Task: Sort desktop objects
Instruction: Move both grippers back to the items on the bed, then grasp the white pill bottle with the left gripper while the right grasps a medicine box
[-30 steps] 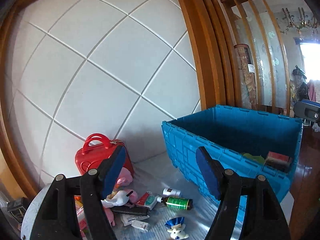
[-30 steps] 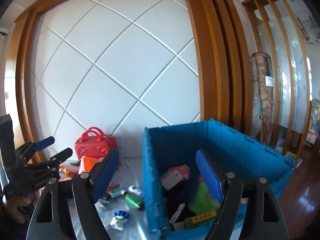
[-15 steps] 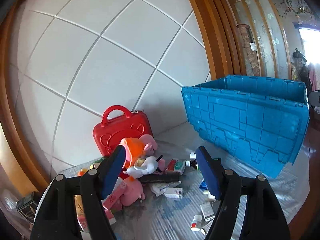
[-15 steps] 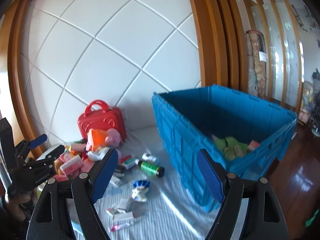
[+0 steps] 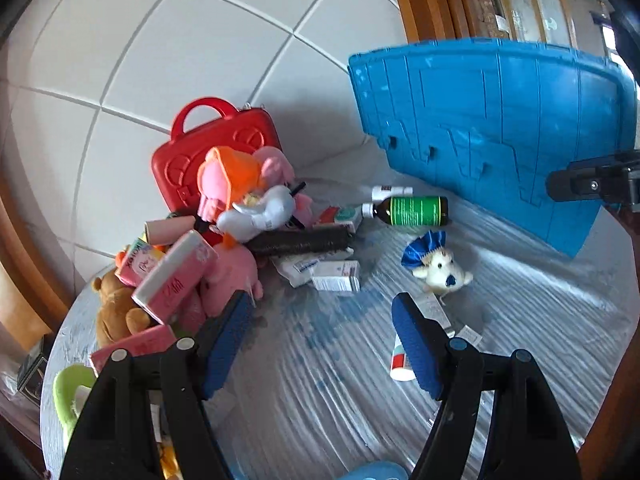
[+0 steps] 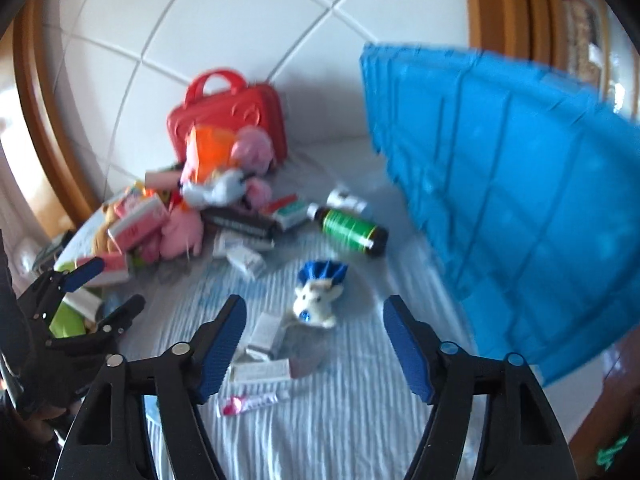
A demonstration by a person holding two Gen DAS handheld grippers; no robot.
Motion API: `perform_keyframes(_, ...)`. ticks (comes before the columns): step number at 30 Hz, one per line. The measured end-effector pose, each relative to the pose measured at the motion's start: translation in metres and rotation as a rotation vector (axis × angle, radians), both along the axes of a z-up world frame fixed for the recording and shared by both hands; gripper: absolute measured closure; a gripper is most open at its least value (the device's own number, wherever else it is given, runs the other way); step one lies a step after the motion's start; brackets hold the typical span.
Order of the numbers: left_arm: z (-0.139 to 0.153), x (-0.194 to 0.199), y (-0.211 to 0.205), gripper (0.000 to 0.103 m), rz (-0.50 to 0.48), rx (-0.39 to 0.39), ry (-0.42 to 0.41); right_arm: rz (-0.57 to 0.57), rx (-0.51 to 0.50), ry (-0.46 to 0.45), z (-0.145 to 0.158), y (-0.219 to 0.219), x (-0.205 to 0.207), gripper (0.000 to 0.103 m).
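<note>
step: reaching for next item | right tool [image 6: 312, 344] empty, part-open, jaws just narrowed over small plush toy [image 6: 316, 300] mid-tabletop | left tool [image 5: 320, 344] empty, open | next: descend, grip, carry to blue crate [image 6: 500, 200]

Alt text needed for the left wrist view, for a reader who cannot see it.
Left gripper open and empty above a striped tabletop. Ahead lie a toy pile, a red case, a green-labelled bottle, a small plush and a blue crate.
</note>
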State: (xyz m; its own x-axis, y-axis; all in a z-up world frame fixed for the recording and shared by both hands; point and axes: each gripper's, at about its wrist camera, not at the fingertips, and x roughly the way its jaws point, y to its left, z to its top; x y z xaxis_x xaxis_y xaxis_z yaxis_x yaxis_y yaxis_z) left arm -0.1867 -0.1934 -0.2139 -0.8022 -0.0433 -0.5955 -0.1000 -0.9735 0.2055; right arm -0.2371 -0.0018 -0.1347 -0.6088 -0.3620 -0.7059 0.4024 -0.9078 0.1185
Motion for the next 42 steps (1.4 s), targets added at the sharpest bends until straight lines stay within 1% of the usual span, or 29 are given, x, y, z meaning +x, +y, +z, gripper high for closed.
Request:
perform_keyframes(2,-0.021,-0.01,0.006,0.031,-0.051,-0.001,-0.04,0.015,0.005,-0.031,-0.015,-0.004,-0.009,0.035)
perform_keyframes(6,-0.064,-0.035,0.011,0.031,-0.163,0.018,-0.167,0.035,0.016,-0.074,-0.036,-0.006,-0.024,0.035)
perform_keyframes(9,-0.087,-0.048,0.012,0.031,-0.198,0.021,-0.244,0.043,0.019,-0.101,-0.048,-0.006,-0.033,0.035)
perform_keyframes(12,-0.099,-0.056,0.012,0.031,-0.214,0.033,-0.289,0.057,0.022,-0.128,-0.058,-0.008,-0.038,0.035)
perform_keyframes(14,-0.101,-0.061,0.013,0.031,-0.216,0.053,-0.3,0.073,0.022,-0.151,-0.066,-0.014,-0.043,0.036)
perform_keyframes(15,-0.104,-0.065,0.013,0.031,-0.212,0.055,-0.321,0.084,0.016,-0.164,-0.07,-0.017,-0.045,0.037)
perform_keyframes(17,-0.113,-0.071,0.012,0.032,-0.201,0.047,-0.363,0.109,0.011,-0.183,-0.075,-0.026,-0.047,0.044)
perform_keyframes(18,-0.114,-0.072,0.007,0.04,-0.199,0.082,-0.367,0.123,0.012,-0.192,-0.079,-0.033,-0.049,0.045)
perform_keyframes(19,-0.114,-0.073,0.002,0.046,-0.194,0.115,-0.377,0.136,0.014,-0.201,-0.083,-0.039,-0.051,0.048)
perform_keyframes(20,-0.113,-0.073,-0.001,0.048,-0.187,0.13,-0.384,0.147,0.016,-0.212,-0.087,-0.046,-0.053,0.049)
perform_keyframes(21,-0.112,-0.074,-0.002,0.049,-0.181,0.127,-0.383,0.155,0.016,-0.225,-0.091,-0.053,-0.055,0.049)
perform_keyframes(25,-0.11,-0.071,0.001,0.05,-0.192,0.091,-0.382,0.167,0.005,-0.305,-0.115,-0.073,-0.061,0.053)
perform_keyframes(27,-0.111,-0.07,-0.001,0.05,-0.192,0.107,-0.384,0.161,0.025,-0.335,-0.127,-0.083,-0.064,0.056)
perform_keyframes(28,-0.112,-0.07,-0.003,0.05,-0.188,0.121,-0.389,0.157,0.03,-0.347,-0.131,-0.086,-0.066,0.061)
perform_keyframes(29,-0.112,-0.071,-0.005,0.05,-0.183,0.134,-0.394,0.153,0.042,-0.355,-0.136,-0.09,-0.067,0.064)
perform_keyframes(30,-0.112,-0.074,-0.007,0.05,-0.184,0.141,-0.399,0.151,0.059,-0.358,-0.139,-0.094,-0.067,0.064)
perform_keyframes(32,-0.113,-0.078,-0.009,0.05,-0.196,0.131,-0.405,0.144,0.085,-0.37,-0.147,-0.101,-0.068,0.069)
perform_keyframes(38,-0.114,-0.1,-0.01,0.05,-0.318,0.134,-0.458,0.142,0.154,-0.341,-0.154,-0.107,-0.063,0.074)
perform_keyframes(39,-0.114,-0.101,-0.01,0.059,-0.333,0.125,-0.461,0.144,0.16,-0.333,-0.152,-0.105,-0.061,0.074)
perform_keyframes(40,-0.114,-0.102,-0.011,0.076,-0.337,0.114,-0.462,0.144,0.162,-0.327,-0.151,-0.101,-0.06,0.074)
perform_keyframes(42,-0.113,-0.104,-0.019,0.076,-0.331,0.135,-0.477,0.134,0.155,-0.318,-0.145,-0.092,-0.057,0.074)
